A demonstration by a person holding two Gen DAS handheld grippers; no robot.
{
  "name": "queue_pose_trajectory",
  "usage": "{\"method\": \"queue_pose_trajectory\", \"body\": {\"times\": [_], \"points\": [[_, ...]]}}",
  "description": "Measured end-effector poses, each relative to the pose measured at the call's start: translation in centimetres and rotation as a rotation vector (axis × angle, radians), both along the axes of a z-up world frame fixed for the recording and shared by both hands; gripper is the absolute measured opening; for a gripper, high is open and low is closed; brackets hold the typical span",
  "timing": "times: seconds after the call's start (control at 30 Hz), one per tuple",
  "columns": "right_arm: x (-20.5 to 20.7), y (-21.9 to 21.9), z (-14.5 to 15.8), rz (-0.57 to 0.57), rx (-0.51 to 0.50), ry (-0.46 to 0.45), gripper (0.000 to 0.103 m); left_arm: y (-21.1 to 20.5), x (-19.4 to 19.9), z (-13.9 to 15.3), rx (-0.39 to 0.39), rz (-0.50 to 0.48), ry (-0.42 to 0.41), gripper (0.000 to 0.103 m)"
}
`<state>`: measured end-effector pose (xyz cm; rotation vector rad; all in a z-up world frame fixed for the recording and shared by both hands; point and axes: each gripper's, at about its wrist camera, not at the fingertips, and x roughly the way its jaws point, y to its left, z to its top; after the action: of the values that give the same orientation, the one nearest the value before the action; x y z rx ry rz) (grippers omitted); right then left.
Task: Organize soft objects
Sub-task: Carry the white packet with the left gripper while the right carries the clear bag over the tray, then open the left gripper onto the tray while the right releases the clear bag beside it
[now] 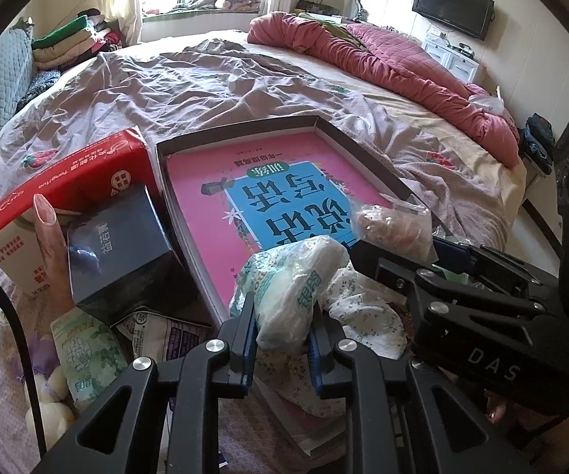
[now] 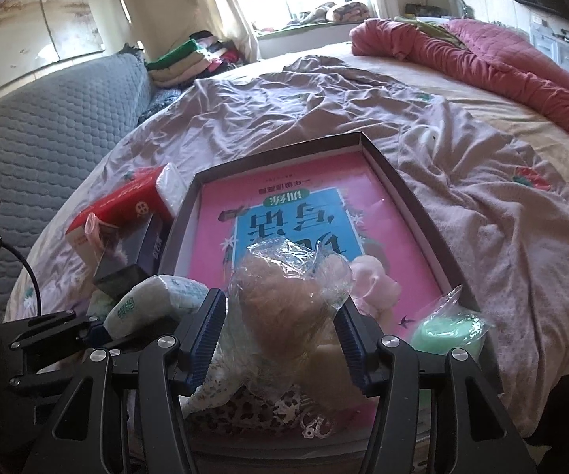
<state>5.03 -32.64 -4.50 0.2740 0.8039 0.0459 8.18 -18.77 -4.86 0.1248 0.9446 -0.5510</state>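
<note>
The left tongs [image 1: 280, 339] were clenched on a white tissue pack [image 1: 296, 280] with green print, held over the near edge of a shallow box [image 1: 241, 140] on the bed [image 1: 205, 75]. The right tongs [image 2: 280, 331] gripped a brown plush in clear wrap [image 2: 284, 296] above the same box, at its 6 o'clock side. A pink book [image 2: 284, 197] lay inside. At the box's 9 o'clock stood a red carton [image 1: 75, 181] and a dark box [image 1: 122, 245].

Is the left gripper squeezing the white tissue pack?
Touching. In the left wrist view the left gripper has both blue pads pressed against the tissue pack, which is pinched narrow between them.
</note>
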Motion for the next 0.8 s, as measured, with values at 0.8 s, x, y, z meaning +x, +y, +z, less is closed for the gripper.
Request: {"method": "queue_pose_trajectory", "body": {"times": [0.8], "points": [[-0.4,-1.1,0.7,-0.052,0.042,-0.024,0.06,-0.9,-0.5,-0.2,0.021,-0.029,0.013,0.043]]}}
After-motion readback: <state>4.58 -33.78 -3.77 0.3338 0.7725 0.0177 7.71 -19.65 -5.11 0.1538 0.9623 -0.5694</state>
